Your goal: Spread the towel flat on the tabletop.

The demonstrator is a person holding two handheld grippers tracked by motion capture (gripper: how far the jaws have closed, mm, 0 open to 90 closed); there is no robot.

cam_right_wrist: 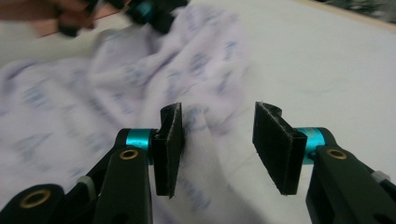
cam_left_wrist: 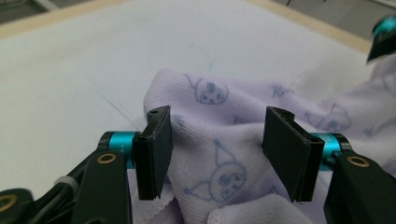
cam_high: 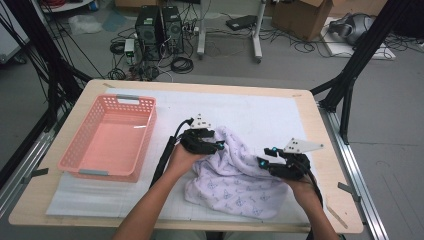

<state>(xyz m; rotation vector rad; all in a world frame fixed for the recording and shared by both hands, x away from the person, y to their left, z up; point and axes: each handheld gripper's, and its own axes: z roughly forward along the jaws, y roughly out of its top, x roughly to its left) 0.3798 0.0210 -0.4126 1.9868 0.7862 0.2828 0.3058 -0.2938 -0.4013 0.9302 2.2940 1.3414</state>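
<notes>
1. Nearest the person, a crumpled lilac towel (cam_high: 235,175) printed with small cartoon faces lies on the white sheet (cam_high: 260,112) that covers the desk (cam_high: 320,150), toward its front edge and right of centre.
2. The right gripper (cam_high: 264,159) sits at the towel's right side, held from below by the person's right hand (cam_high: 300,187). In the right gripper view its jaws stand apart with a clear gap; a raised fold of towel (cam_right_wrist: 140,93) lies in that gap, close to the left pad, and neither pad presses on it.
3. The left gripper (cam_high: 216,142) rests at the towel's upper left corner, with the person's left hand (cam_high: 180,160) behind it. In the left gripper view its jaws are wide apart over the towel (cam_left_wrist: 224,154); the cloth bulges up between them, and they clamp nothing.
4. Left of the left forearm, a pink slotted basket (cam_high: 75,150) stands on the desk, well apart from the towel.
5. Beyond the desk, 2 black computer towers (cam_high: 160,27) and loose cables sit on the floor, with a cardboard box (cam_high: 305,17) further right.
</notes>
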